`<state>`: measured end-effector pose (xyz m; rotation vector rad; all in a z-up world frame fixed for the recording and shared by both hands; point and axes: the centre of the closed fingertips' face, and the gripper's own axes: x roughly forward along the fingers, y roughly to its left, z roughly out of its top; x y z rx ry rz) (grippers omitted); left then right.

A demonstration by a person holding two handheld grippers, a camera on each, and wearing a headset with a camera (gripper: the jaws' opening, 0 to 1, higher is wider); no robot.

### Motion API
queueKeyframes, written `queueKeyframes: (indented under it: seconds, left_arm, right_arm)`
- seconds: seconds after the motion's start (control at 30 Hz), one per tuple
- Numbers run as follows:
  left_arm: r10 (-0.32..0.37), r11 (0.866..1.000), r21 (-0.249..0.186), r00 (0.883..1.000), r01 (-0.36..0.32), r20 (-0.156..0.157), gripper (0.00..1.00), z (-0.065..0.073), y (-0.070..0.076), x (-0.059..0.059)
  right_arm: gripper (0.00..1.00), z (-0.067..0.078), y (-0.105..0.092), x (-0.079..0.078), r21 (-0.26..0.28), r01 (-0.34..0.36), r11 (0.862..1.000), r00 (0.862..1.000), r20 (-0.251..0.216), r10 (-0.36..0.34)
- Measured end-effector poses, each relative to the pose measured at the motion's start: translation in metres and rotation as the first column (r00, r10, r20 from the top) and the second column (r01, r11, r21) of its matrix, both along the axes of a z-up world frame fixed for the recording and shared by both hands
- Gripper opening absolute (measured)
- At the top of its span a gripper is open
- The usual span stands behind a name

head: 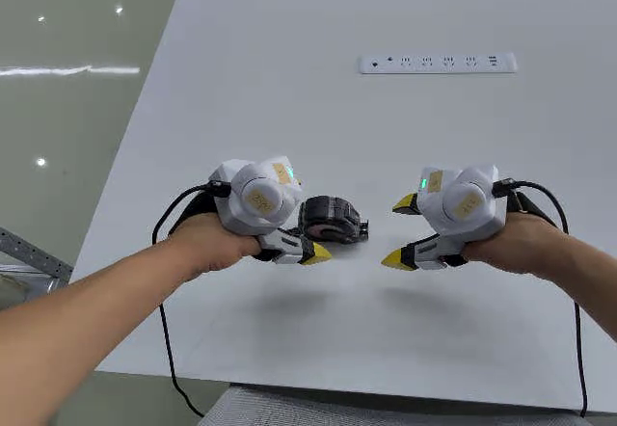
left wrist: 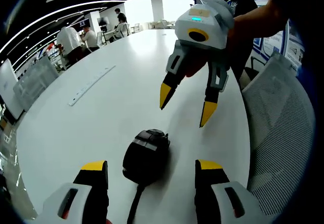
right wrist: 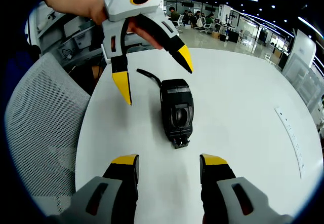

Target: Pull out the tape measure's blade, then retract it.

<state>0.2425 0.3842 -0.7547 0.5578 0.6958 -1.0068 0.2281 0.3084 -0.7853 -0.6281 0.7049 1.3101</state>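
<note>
A black tape measure lies on the white table with its blade drawn in. In the left gripper view the tape measure sits between my left gripper's open jaws, untouched, its wrist strap trailing toward me. In the right gripper view the tape measure has its blade hook pointing at my right gripper, which is open a short way off. The left gripper and right gripper face each other, tips apart. Each also appears opposite: right gripper, left gripper.
A white power strip lies far back on the table. The table's front edge runs just below my hands, with a grey mesh chair beside it. Black cables hang from both grippers. People sit at desks in the distance.
</note>
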Motion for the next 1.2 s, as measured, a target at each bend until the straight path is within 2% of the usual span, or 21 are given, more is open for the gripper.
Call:
queueKeyframes:
  seconds: [0.27, 0.43, 0.63, 1.0, 1.2]
  left_arm:
    - [-0.081, 0.996, 0.042, 0.997, 0.080, 0.015, 0.63, -0.008, -0.009, 0.004]
    - [-0.103, 0.993, 0.052, 0.995, 0.102, 0.011, 0.61, -0.013, -0.011, 0.009]
    - [-0.131, 0.989, 0.065, 0.991, 0.130, 0.013, 0.56, -0.016, -0.013, 0.011]
    - [-0.198, 0.975, 0.104, 0.980, 0.195, 0.022, 0.48, -0.023, -0.017, 0.013]
    - [-0.216, 0.972, 0.104, 0.976, 0.212, 0.021, 0.42, -0.024, -0.020, 0.015]
  right_arm:
    - [0.39, -0.016, 0.007, 0.007, -0.017, -0.043, 0.999, 0.999, -0.008, 0.042]
    - [0.36, -0.021, 0.012, 0.013, -0.013, -0.051, 0.999, 0.999, 0.000, 0.051]
    - [0.32, -0.028, 0.016, 0.014, -0.022, -0.094, 0.995, 0.995, 0.016, 0.094]
    - [0.25, -0.034, 0.022, 0.017, -0.025, -0.133, 0.991, 0.991, 0.027, 0.134]
    - [0.23, -0.036, 0.024, 0.018, -0.026, -0.147, 0.989, 0.989, 0.020, 0.148]
